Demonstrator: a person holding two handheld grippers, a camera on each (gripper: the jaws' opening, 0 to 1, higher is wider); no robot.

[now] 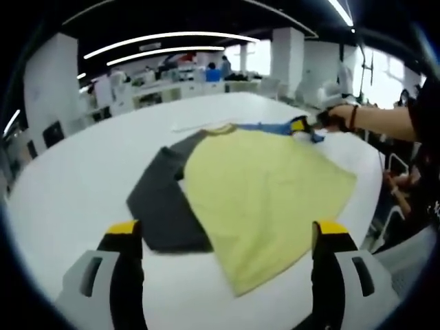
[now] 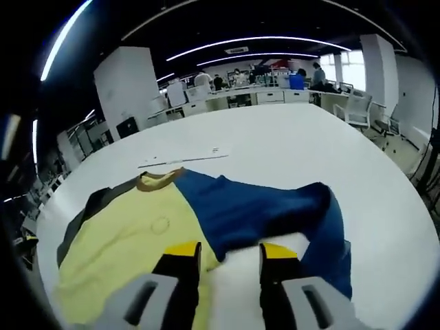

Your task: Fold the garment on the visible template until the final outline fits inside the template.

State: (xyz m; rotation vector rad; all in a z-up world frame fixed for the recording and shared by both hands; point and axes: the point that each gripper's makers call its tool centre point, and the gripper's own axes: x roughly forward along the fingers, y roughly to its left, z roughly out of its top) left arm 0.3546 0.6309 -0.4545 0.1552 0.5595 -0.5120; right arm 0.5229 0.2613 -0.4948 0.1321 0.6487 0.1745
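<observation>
White round table (image 1: 82, 172) in an open-plan office carries a T-shirt (image 1: 261, 192) with yellow body, grey sleeve (image 1: 161, 203) and blue sleeve (image 2: 254, 206). No legible writing; a faint round emblem marks the chest. Left gripper view: left gripper (image 1: 227, 251) open above the hem, and a hand (image 1: 340, 117). Right gripper view: right gripper (image 2: 229, 256), jaws slightly parted at the blue sleeve's edge; grip cannot be told.
</observation>
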